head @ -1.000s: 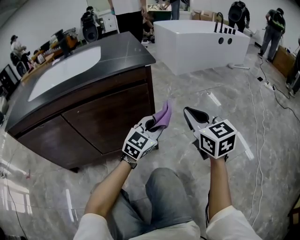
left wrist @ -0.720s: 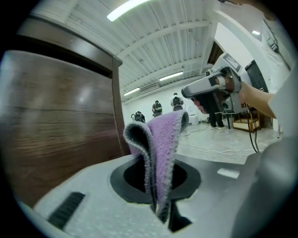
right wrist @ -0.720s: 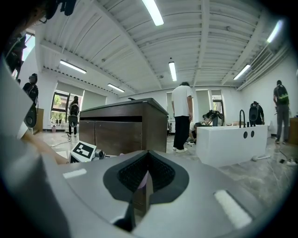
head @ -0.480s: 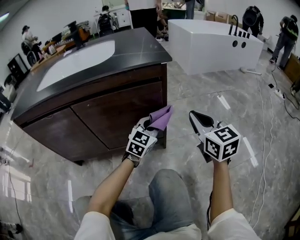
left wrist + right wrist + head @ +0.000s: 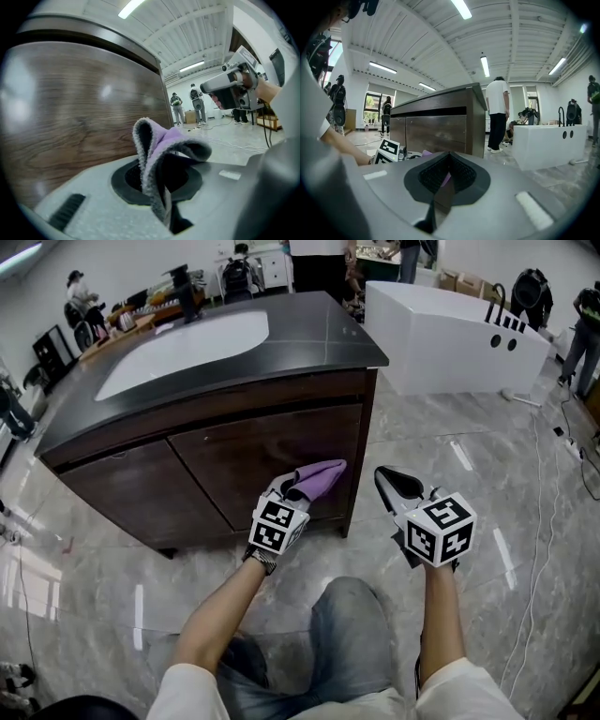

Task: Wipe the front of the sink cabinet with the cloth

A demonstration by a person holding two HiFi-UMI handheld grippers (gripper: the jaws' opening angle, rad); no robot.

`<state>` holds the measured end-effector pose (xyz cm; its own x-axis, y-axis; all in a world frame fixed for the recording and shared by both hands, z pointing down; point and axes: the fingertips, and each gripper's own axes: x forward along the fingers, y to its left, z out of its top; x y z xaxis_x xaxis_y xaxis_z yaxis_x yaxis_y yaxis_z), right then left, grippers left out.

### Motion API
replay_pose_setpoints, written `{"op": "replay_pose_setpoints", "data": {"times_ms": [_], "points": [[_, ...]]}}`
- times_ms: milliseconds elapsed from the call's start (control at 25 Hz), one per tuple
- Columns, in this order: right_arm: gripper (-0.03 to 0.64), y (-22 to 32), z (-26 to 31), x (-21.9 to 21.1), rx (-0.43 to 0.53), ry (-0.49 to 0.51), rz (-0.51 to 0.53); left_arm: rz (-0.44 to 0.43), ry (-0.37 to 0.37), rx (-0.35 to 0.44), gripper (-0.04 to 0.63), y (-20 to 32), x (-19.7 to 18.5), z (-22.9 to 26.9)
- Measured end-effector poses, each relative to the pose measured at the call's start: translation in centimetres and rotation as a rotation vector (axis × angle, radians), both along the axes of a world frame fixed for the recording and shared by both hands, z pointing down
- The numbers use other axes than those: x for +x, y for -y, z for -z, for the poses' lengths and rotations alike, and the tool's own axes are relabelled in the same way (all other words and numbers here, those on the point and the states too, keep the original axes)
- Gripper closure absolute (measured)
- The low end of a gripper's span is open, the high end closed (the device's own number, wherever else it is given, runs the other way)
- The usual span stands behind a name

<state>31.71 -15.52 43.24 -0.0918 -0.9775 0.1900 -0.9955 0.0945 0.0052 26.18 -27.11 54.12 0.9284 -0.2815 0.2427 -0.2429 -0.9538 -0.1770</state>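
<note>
Left gripper (image 5: 296, 487), pinching the purple cloth (image 5: 320, 478), has moved nearer the sink cabinet (image 5: 234, 465) front; right gripper (image 5: 395, 486), at right, jaws pressed together, empty.

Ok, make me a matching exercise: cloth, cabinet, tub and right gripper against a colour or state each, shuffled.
1 cloth
2 cabinet
3 tub
4 right gripper

A jaws together, nothing between them
B purple, held by the left gripper
C white
D dark brown wood

Pairs: 1-B, 2-D, 3-C, 4-A
</note>
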Motion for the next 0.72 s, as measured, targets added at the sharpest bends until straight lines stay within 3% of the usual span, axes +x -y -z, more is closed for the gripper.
{"op": "replay_pose_setpoints", "data": {"times_ms": [320,720], "points": [[0.611,4.0,-0.8,-3.3,-0.014,0.014,0.087,0.031,0.029,0.014,0.551,2.5,-4.2,0.0],[0.611,8.5,-2.5,-7.6,-0.025,0.012,0.207,0.180,-0.004,-0.013,0.551,6.3,-11.4,-0.9]]}}
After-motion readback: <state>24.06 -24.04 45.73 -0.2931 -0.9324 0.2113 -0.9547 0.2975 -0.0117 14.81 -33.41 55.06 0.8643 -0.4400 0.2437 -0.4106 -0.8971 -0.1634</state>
